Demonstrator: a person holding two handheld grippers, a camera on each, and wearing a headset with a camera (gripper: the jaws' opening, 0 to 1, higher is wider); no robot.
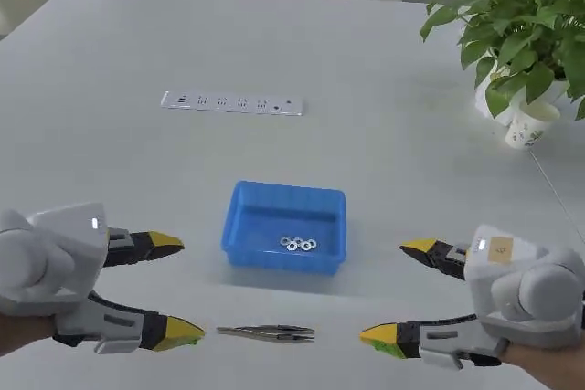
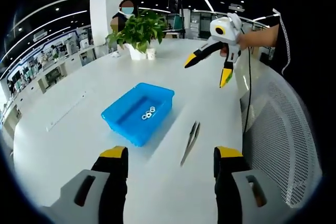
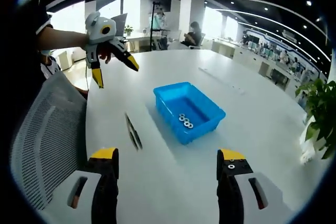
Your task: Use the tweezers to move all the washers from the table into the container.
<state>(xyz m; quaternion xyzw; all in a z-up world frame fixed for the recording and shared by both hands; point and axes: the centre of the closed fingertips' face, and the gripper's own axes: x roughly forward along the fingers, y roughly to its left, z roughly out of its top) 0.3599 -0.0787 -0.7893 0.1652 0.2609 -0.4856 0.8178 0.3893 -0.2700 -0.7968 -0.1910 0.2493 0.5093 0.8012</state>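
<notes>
Lying flat on the worktop (image 1: 384, 89) close to its front edge, the tweezers (image 1: 267, 332) sat between the two claws, their long axis running crosswise from one claw toward the other. One end lay just beside the lower jaw of the left claw (image 1: 187, 287), the other end a little farther from the right claw (image 1: 386, 291). Both claws hung wide open and held nothing. The washers (image 1: 299, 244) I could see lay clustered inside the blue container (image 1: 274, 260), just beyond the tweezers.
</notes>
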